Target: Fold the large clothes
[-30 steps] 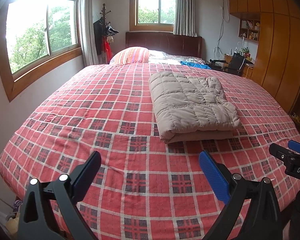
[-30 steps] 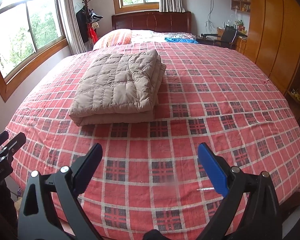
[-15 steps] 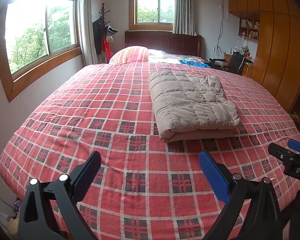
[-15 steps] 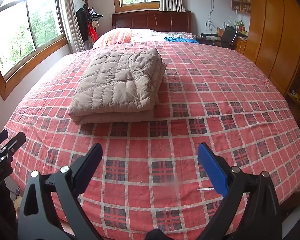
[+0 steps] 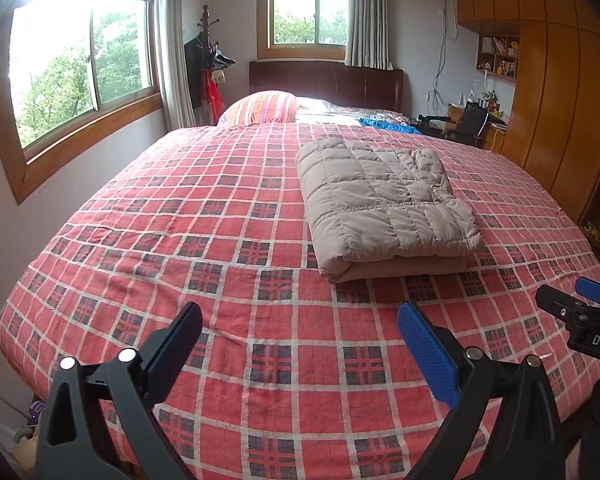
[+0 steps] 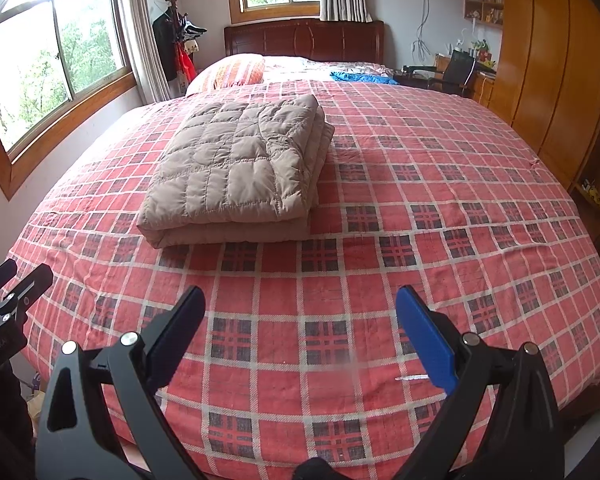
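Judging from the neat stack, the folding looks finished, so the step in hand is to draw both tools back without brushing the cloth. The left tool (image 5: pixel 296 344) and the right tool (image 6: pixel 300 332) both stand wide open, gripping nothing, over the near edge of the bed's red plaid cover (image 5: pixel 228 240). The beige quilted padded garment (image 5: pixel 384 200), folded into a thick rectangle, lies flat on the cover, well apart from both tools. Its long axis runs from the foot toward the dark wooden headboard (image 6: pixel 304 42); its rounded fold edge faces the tools.
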A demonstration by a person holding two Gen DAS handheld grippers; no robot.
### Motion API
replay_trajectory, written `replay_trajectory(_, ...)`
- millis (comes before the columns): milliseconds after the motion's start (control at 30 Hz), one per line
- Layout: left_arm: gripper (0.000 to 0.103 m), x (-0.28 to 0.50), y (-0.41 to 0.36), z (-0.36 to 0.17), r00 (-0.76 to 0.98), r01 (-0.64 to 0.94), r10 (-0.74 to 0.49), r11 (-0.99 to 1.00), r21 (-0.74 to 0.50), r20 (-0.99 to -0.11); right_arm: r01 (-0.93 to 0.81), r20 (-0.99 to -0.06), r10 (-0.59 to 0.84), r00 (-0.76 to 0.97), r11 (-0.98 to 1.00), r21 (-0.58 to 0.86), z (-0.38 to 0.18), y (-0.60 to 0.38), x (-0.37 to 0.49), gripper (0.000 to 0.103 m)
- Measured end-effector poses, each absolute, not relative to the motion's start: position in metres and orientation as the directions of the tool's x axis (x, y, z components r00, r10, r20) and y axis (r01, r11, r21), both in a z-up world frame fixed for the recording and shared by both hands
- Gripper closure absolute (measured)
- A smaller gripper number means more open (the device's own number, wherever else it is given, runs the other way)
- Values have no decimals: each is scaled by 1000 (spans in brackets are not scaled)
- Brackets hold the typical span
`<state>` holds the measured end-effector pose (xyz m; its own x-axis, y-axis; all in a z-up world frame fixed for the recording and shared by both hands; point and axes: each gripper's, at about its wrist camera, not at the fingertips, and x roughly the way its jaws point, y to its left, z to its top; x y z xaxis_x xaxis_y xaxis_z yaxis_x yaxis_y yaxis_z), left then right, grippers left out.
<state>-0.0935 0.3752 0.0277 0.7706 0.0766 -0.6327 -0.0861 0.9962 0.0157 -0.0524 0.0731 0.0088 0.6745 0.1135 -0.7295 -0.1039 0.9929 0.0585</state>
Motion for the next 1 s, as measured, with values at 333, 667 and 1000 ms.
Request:
replay_trajectory(333, 4, -93, 375, 27, 770, -85, 76, 996, 17, -634, -107, -730, 116, 673, 993, 59, 7, 74, -52, 7)
replay_trajectory(667, 4, -93, 375, 27, 770, -85, 76, 996, 17, -634, -109, -731, 115, 673, 992, 56, 7, 74, -50, 7)
replay_trajectory(1000, 4, -93, 375, 27, 769, -85, 77, 996, 18, -634, -117, -736, 116, 667, 992, 50, 3, 75, -49, 7)
